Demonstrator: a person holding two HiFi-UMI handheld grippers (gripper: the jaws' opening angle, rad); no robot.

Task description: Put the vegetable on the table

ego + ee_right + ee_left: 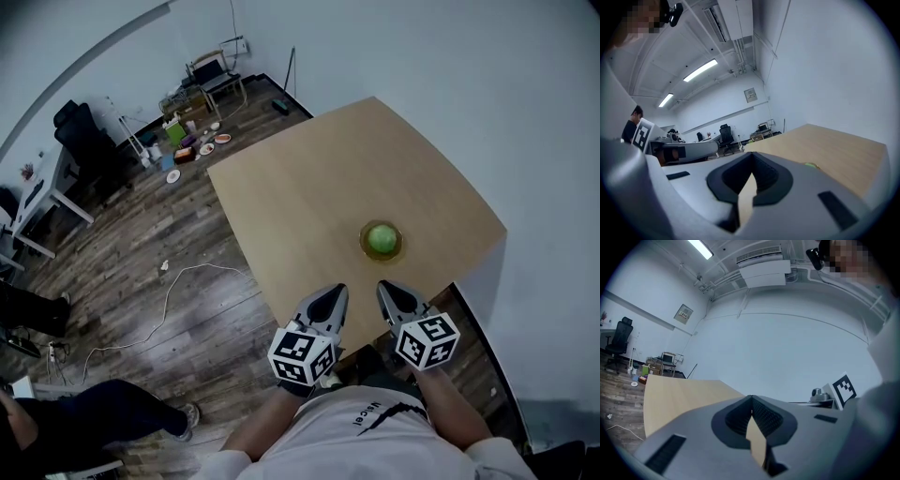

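Note:
A round green vegetable [382, 238] sits in a small brown dish [364, 249] on the light wooden table [319, 187], near its right front corner. Both grippers hover at the table's near edge, just short of the dish. My left gripper [335, 294] is left of the dish and my right gripper [387, 290] is directly in front of it. Each is shut, its tips meeting with nothing between them, as the left gripper view [751, 399] and the right gripper view [752, 157] show. In the right gripper view only a green sliver of the vegetable [811, 165] peeks over the jaw.
A white wall runs along the table's right and far sides. On the wooden floor to the left lie a white cable [173, 291] and, farther off, plates and clutter [192, 145]. An office chair [84, 141] stands at far left. A seated person's legs [84, 412] show at the lower left.

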